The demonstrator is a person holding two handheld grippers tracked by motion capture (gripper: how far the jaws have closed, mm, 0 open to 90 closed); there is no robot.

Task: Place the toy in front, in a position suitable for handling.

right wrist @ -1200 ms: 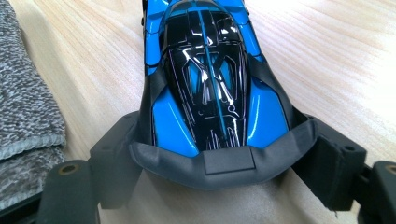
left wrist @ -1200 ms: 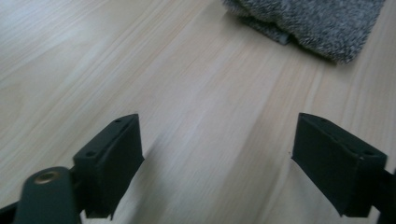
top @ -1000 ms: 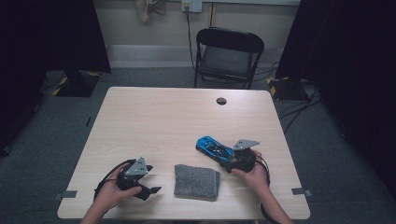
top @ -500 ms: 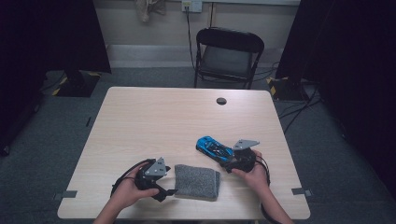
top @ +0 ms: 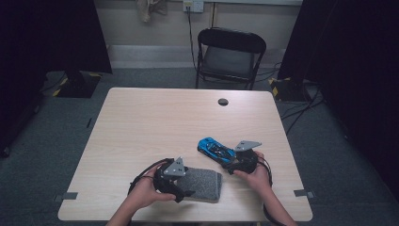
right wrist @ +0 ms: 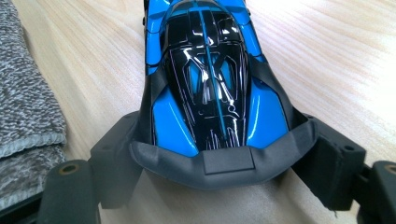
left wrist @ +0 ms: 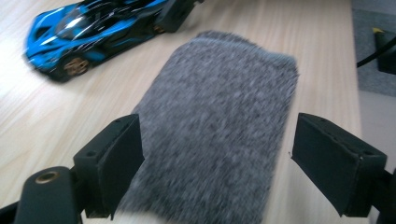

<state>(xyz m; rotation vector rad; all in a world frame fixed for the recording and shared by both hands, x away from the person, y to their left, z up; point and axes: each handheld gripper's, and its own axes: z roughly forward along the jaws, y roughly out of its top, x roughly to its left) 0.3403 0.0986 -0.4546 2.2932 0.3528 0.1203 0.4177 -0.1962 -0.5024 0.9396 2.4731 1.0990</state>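
Ahead of the left gripper (left wrist: 217,154) we see the grey cloth (left wrist: 219,126) blurred, its near end cut off below. Ahead of the right gripper (right wrist: 219,163), the blue toy car (right wrist: 212,88) loses its nose at the top edge.

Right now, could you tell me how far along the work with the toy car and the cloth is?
Done: the right gripper is clamped on the blue toy car at its rear. In hand: the left gripper straddles the folded grey cloth, jaws open. Left: closing on the cloth; likely wiping the car.
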